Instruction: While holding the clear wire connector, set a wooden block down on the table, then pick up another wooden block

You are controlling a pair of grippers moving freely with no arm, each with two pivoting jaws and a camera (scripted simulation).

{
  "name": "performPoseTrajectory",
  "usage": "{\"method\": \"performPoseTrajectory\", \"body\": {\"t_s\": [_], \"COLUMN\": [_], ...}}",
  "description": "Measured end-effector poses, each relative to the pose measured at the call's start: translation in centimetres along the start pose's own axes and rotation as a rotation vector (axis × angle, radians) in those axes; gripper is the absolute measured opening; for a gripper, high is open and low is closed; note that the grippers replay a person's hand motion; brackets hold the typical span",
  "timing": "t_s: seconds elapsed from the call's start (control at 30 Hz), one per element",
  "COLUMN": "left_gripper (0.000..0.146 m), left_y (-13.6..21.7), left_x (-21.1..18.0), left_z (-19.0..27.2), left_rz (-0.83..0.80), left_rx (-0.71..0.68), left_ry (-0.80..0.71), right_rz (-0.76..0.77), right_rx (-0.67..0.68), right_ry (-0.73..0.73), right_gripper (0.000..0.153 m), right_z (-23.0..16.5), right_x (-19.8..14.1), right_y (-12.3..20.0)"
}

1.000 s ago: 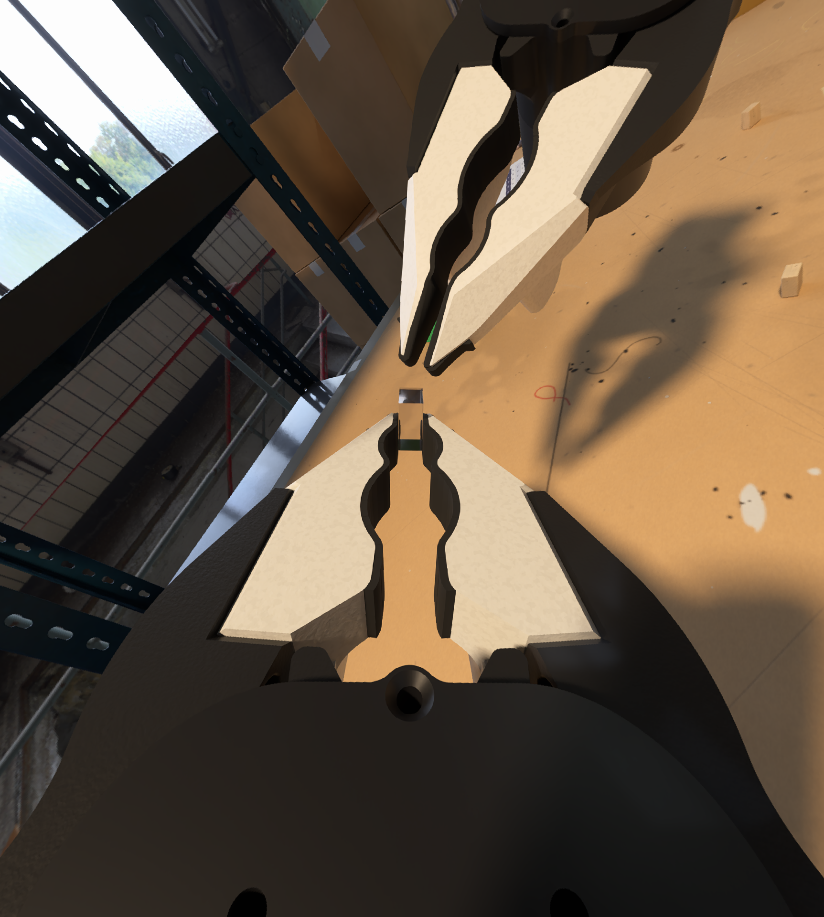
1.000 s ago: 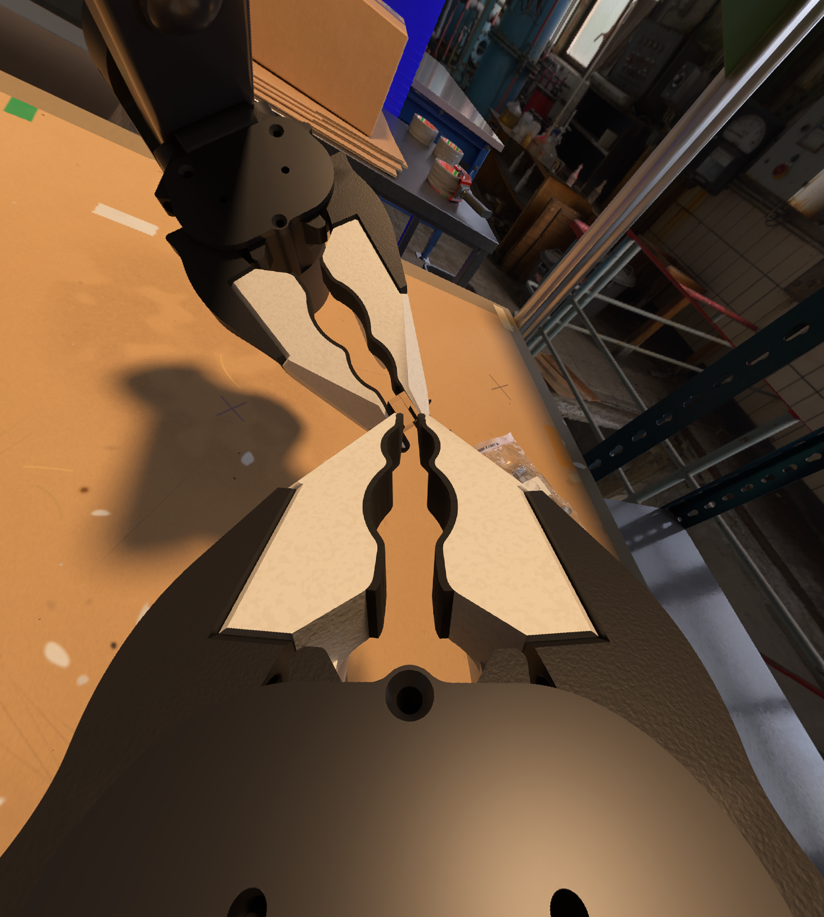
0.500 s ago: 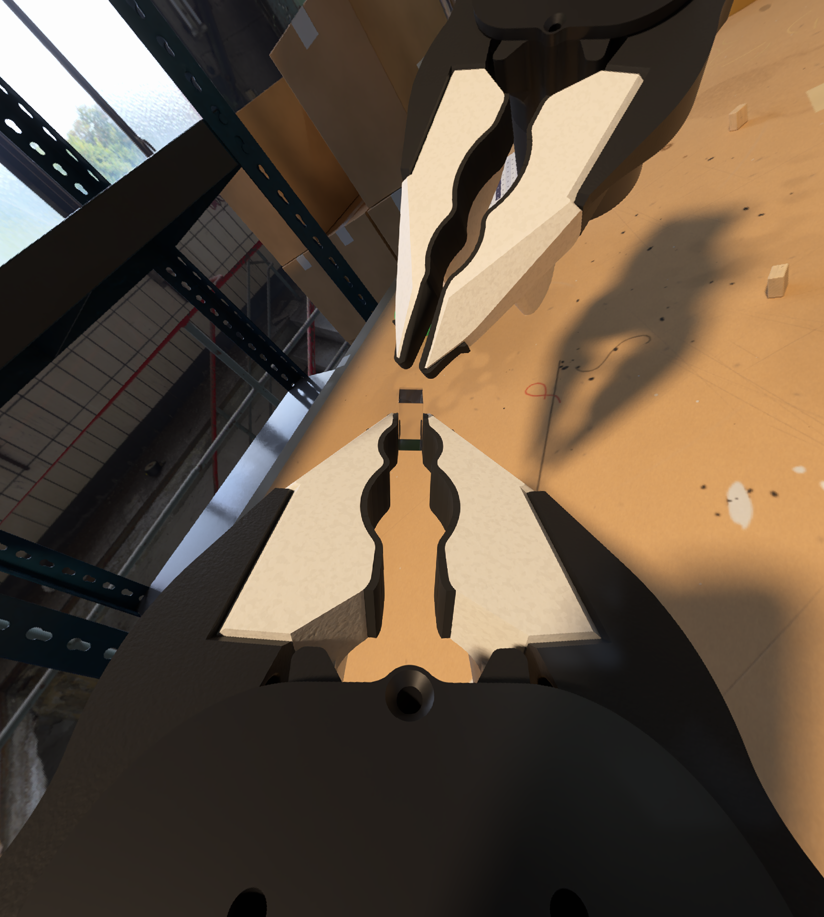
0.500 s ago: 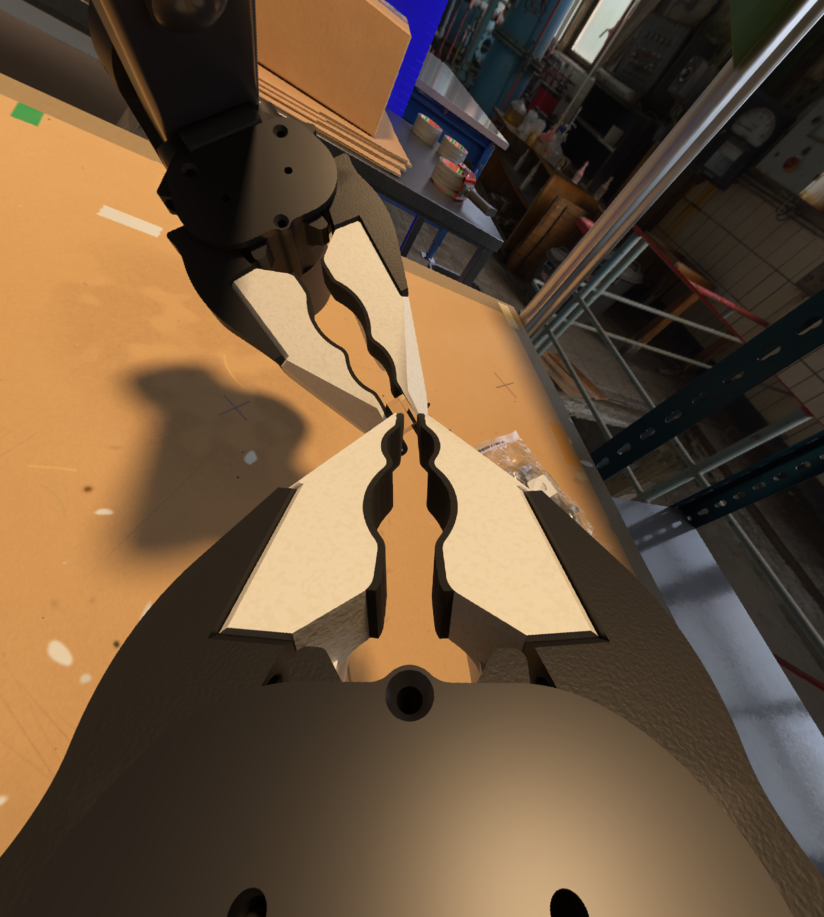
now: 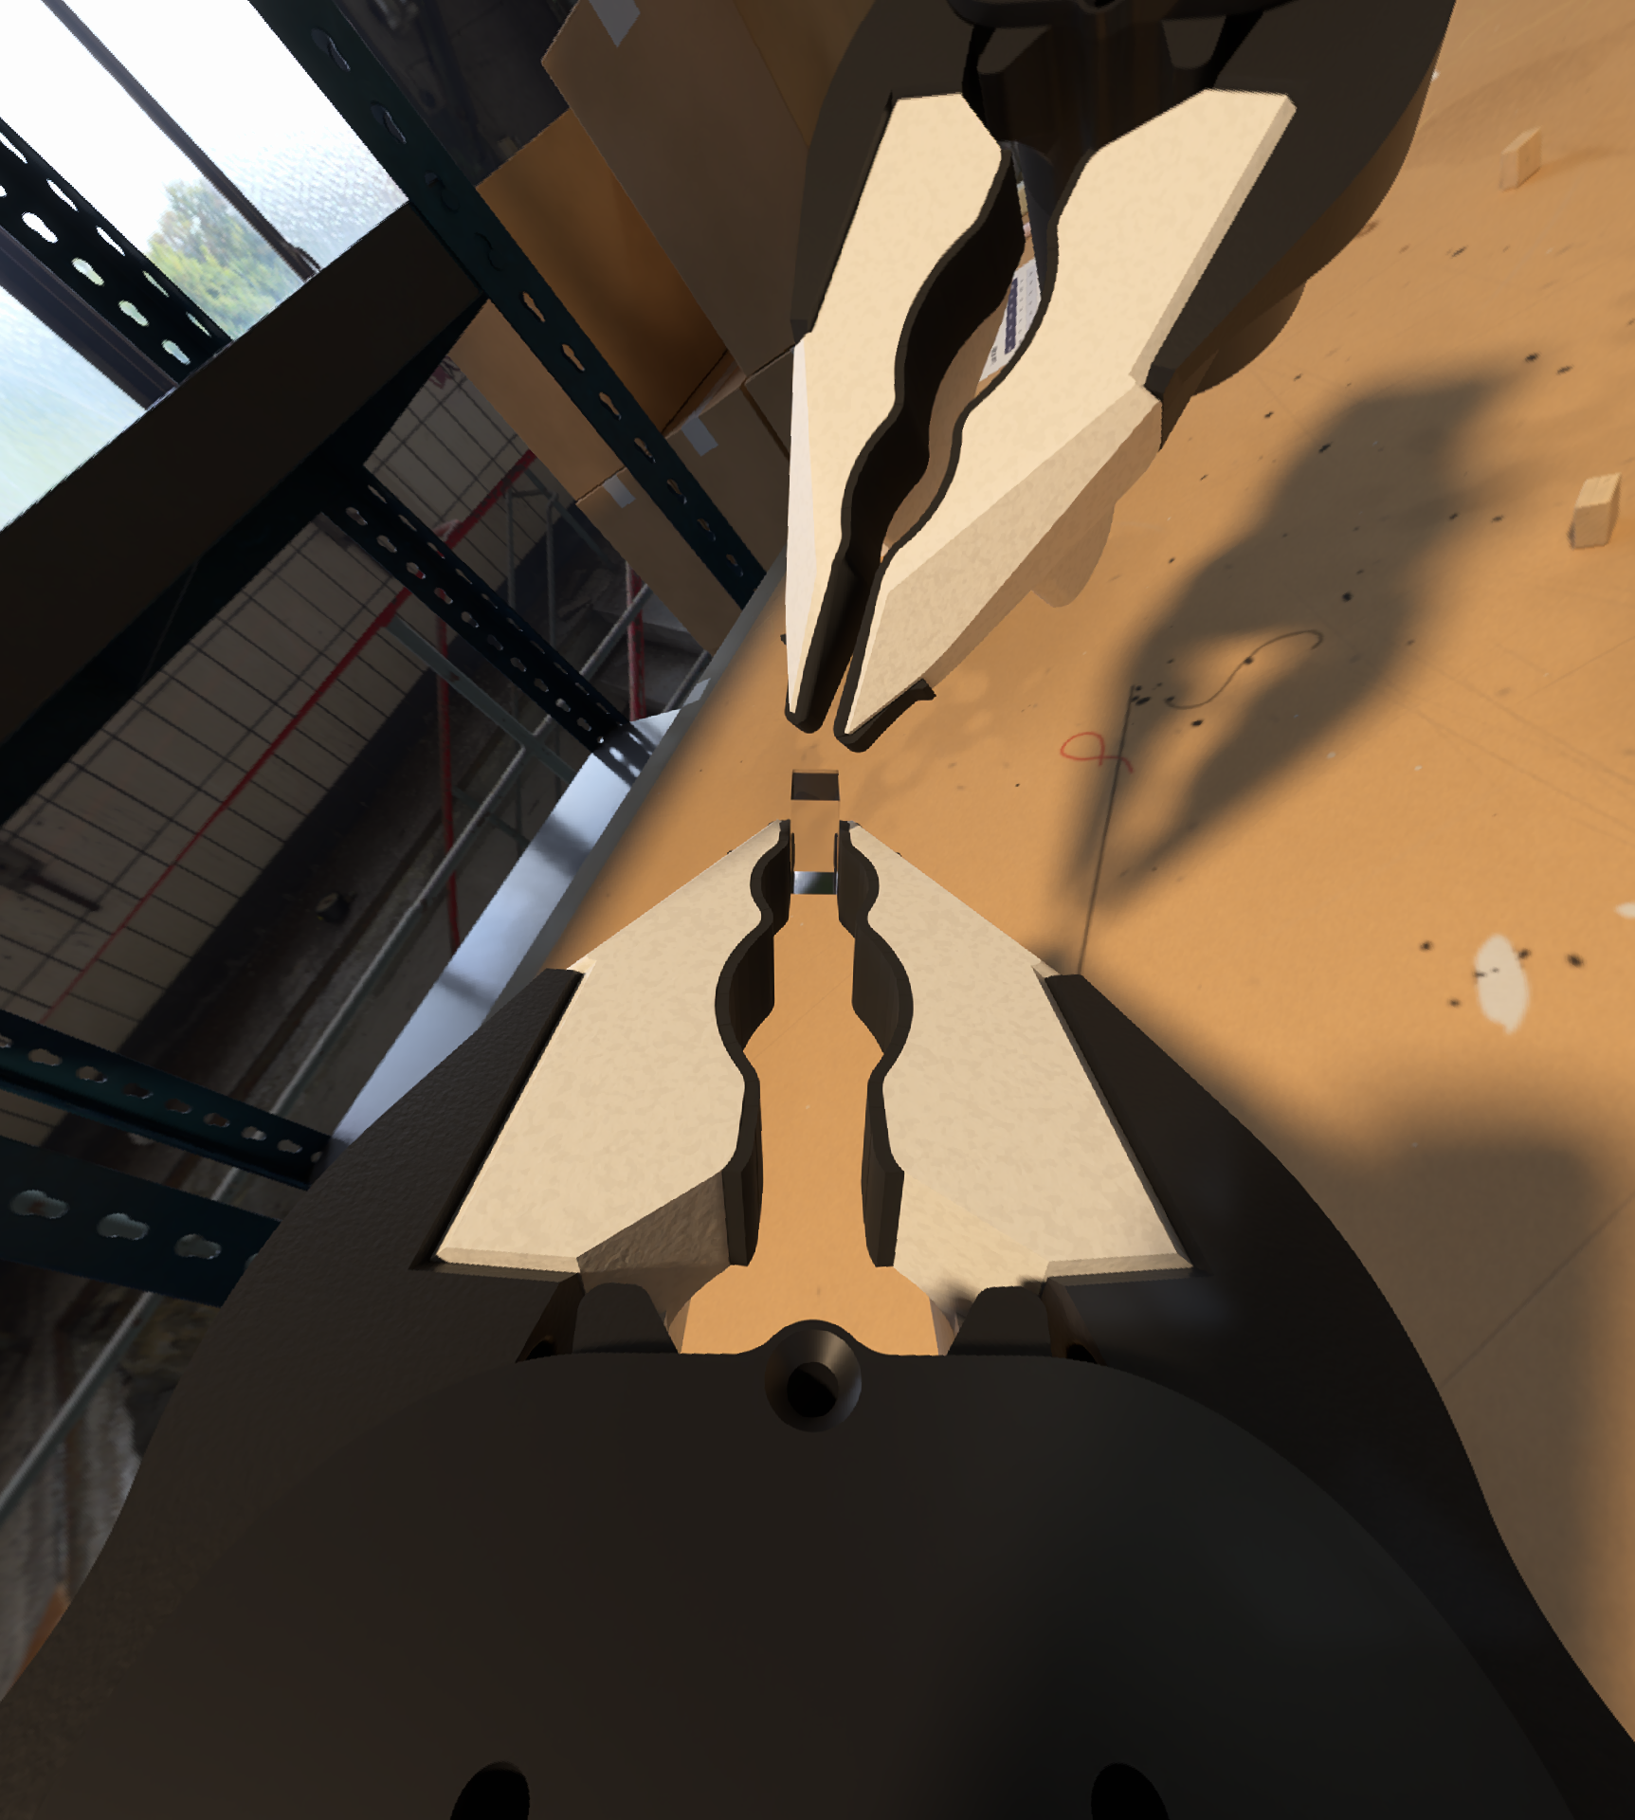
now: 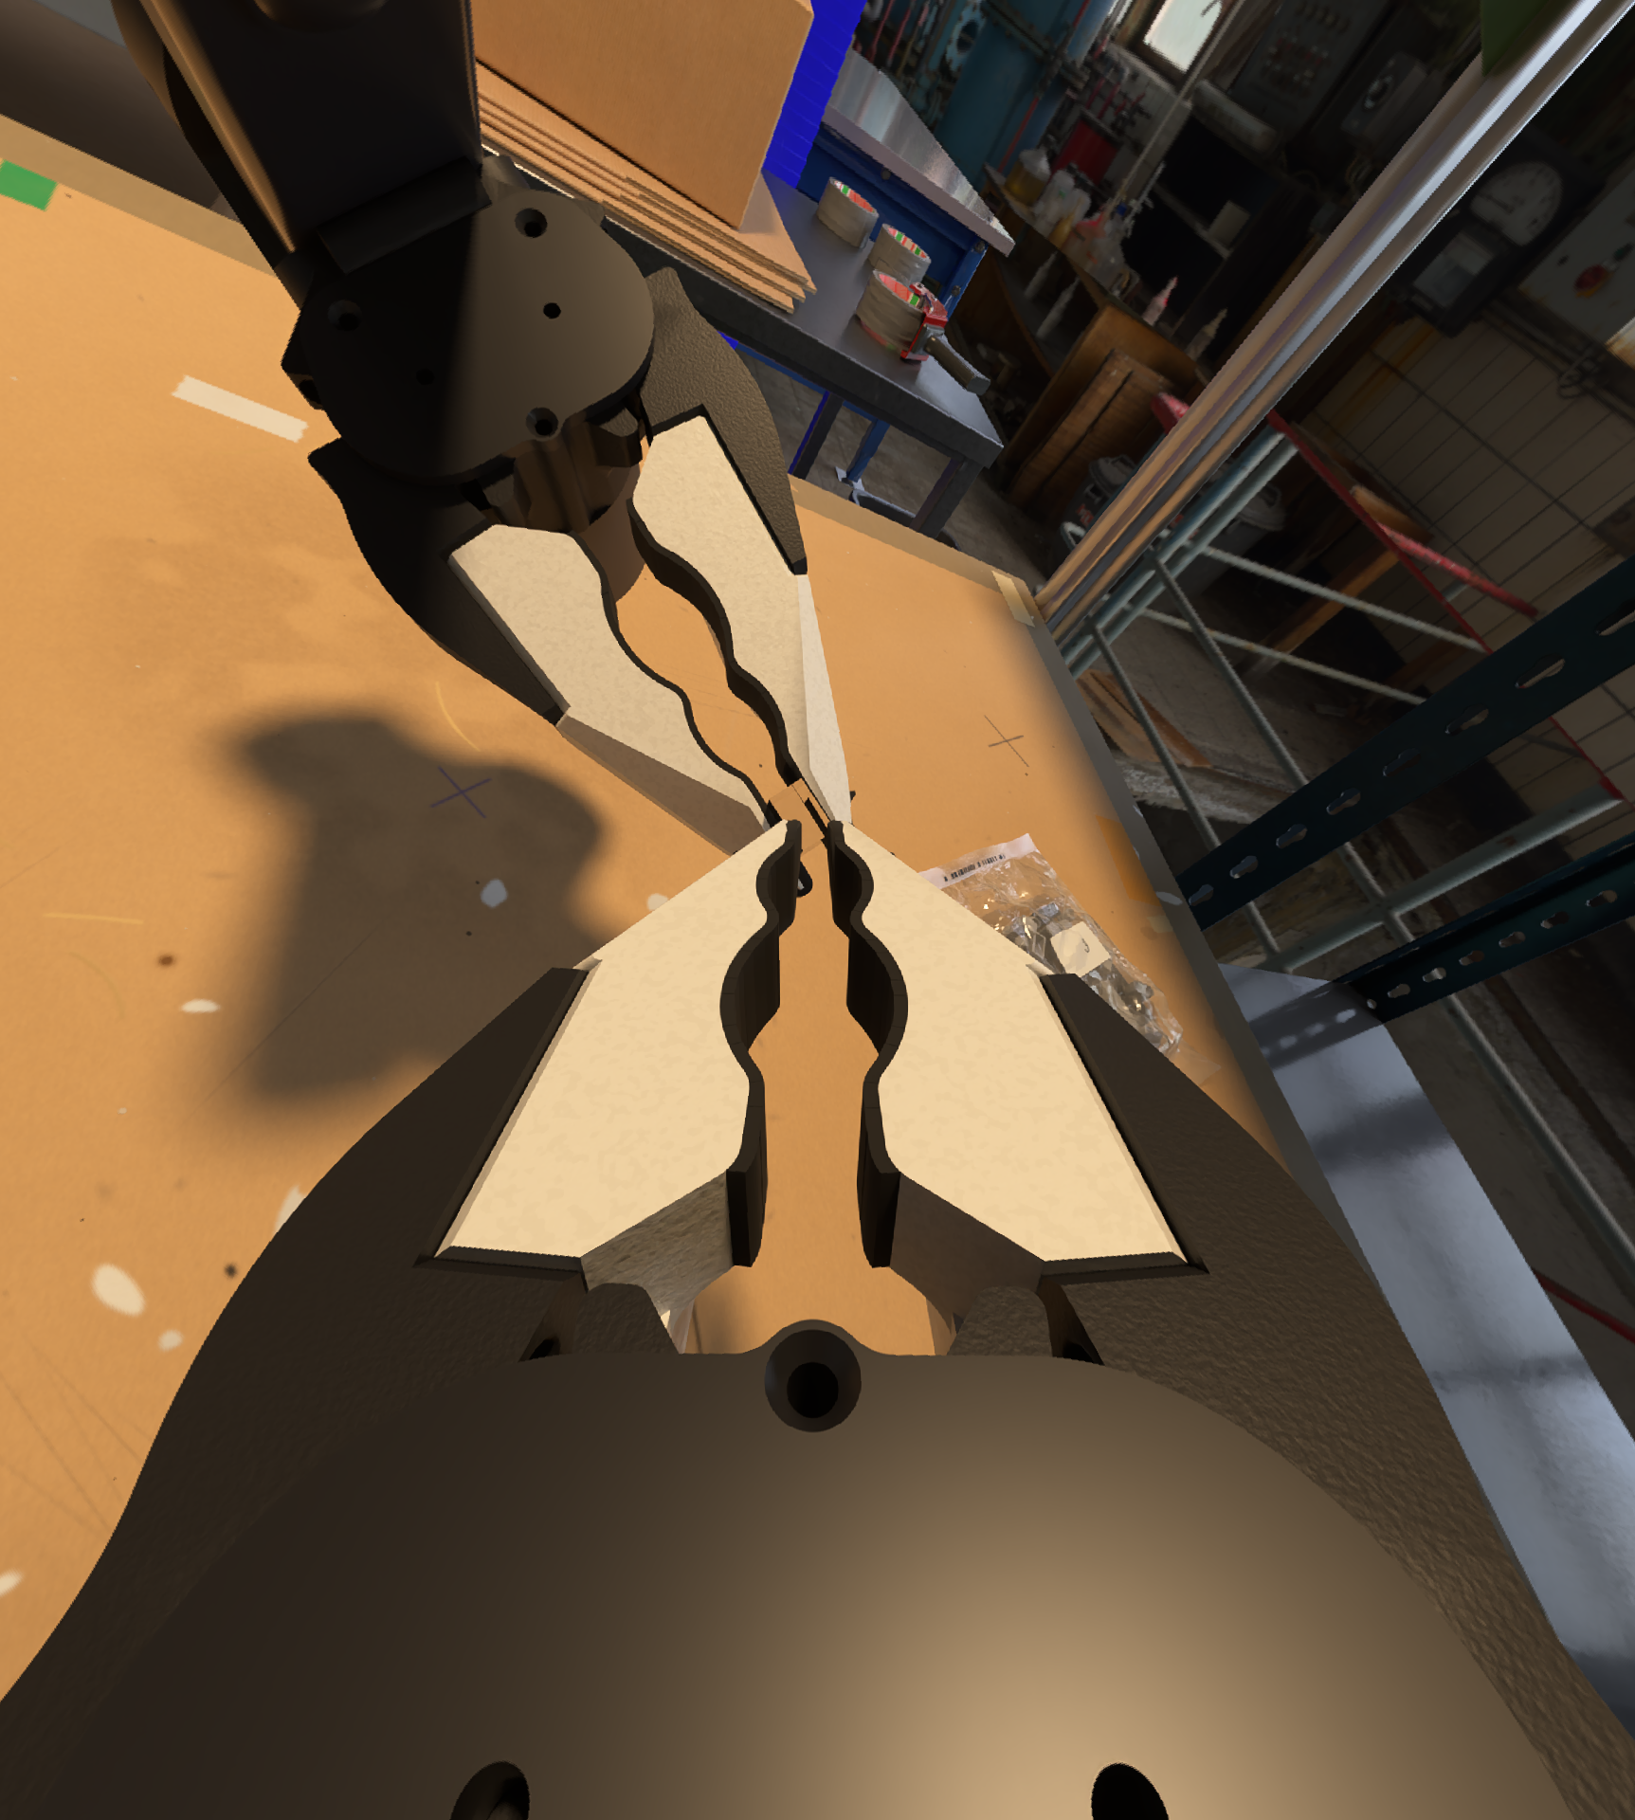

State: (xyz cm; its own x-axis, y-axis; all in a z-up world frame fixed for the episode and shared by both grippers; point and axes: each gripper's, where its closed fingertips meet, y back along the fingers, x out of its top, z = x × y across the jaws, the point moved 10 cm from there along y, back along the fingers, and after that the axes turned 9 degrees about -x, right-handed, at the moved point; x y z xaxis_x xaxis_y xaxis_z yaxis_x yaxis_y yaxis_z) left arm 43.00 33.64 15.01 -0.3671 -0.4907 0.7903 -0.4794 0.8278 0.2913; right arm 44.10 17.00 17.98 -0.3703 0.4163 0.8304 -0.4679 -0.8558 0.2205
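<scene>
In the left wrist view my left gripper (image 5: 813, 837) is shut on the clear wire connector (image 5: 814, 822), a small see-through block that sticks out past its fingertips above the wooden table (image 5: 1335, 886). My right gripper (image 5: 826, 724) faces it tip to tip, a short gap beyond the connector. Its jaws are almost closed, with nothing clearly between them. In the right wrist view the right gripper (image 6: 811, 842) meets the left gripper (image 6: 808, 803) at the tips. Two small wooden blocks (image 5: 1594, 510) (image 5: 1519, 158) lie on the table far to the right.
A clear bag of small hardware (image 6: 1059, 936) lies near the table's edge (image 6: 1187, 916). Cardboard boxes (image 5: 616, 246) and dark metal shelving (image 5: 498, 295) stand beyond that edge. A green tape patch (image 6: 23, 184) marks the table's far left.
Both grippers stay tip to tip with only a slight drift of the views. A green sliver seen between the right gripper's tips earlier no longer shows.
</scene>
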Motion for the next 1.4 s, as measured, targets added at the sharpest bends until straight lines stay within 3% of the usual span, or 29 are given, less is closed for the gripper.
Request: {"method": "performPoseTrajectory", "body": {"t_s": [0.23, 0.53, 0.8, 1.4], "left_gripper": [0.008, 0.008, 0.008, 0.008], "left_y": [-0.1, 0.3, 0.2, -0.3], "left_x": [0.1, 0.0, 0.3, 0.6], "left_z": [0.2, -0.5, 0.2, 1.2], "left_rz": [0.008, 0.119, -0.029, -0.195], "left_rx": [-0.014, -0.083, 0.045, 0.144], "left_ry": [-0.002, 0.133, -0.082, -0.292], "right_rz": [0.009, 0.046, -0.015, -0.083], "right_rx": [0.018, 0.052, 0.003, -0.028], "right_ry": [-0.013, -0.11, -0.015, 0.077], "right_gripper": [0.005, 0.005, 0.005, 0.005], "right_z": [0.0, 0.5, 0.0, -0.7], "right_x": [0.0, 0.0, 0.2, 0.0], "right_y": [0.0, 0.3, 0.1, -0.3]}}
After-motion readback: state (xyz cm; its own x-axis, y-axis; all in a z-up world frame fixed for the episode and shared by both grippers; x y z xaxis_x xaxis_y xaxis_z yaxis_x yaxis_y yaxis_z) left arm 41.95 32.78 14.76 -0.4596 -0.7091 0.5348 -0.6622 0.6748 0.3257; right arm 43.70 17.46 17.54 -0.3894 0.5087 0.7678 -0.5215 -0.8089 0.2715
